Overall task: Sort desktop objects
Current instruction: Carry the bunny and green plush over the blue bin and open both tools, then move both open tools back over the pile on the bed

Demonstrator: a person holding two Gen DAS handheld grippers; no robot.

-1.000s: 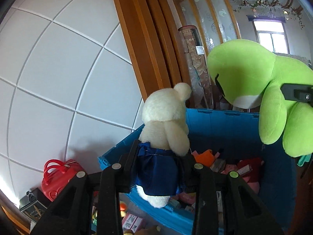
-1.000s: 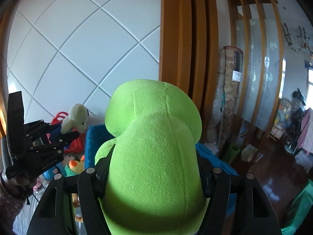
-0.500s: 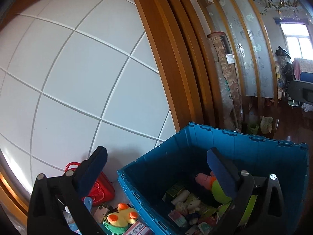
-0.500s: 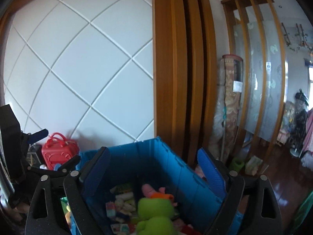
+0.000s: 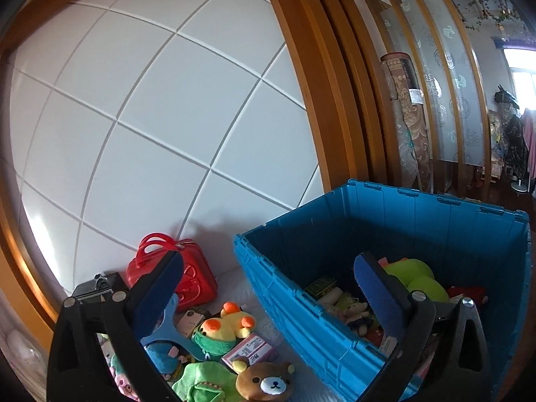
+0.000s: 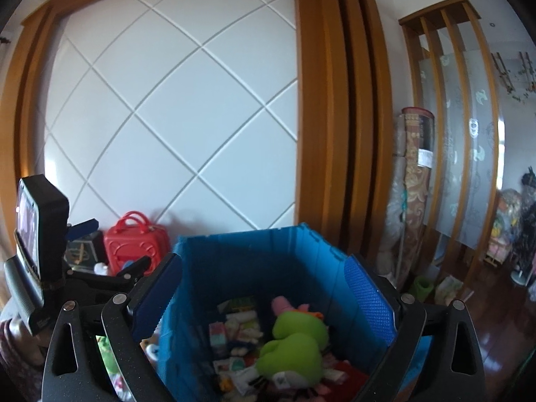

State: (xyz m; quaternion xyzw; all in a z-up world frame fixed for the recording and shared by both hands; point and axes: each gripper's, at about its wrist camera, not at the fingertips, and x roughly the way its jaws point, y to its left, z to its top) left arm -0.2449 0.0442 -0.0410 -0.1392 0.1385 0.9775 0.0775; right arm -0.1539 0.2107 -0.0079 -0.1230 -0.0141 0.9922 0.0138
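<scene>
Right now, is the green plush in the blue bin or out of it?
In. The green plush lies inside the blue bin on other toys, clear of both claws.

no text can be read with certainty. a printed label is seen on the pink box (image 5: pixel 249 350) and a white tag on the rolled carpet (image 5: pixel 414 95), both illegible.

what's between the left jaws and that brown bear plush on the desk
Nothing visible. The left gripper has its jaws wide open and empty, and the brown bear plush lies in the open just below them, beside the blue bin. The green plush touches it on the left.
</scene>
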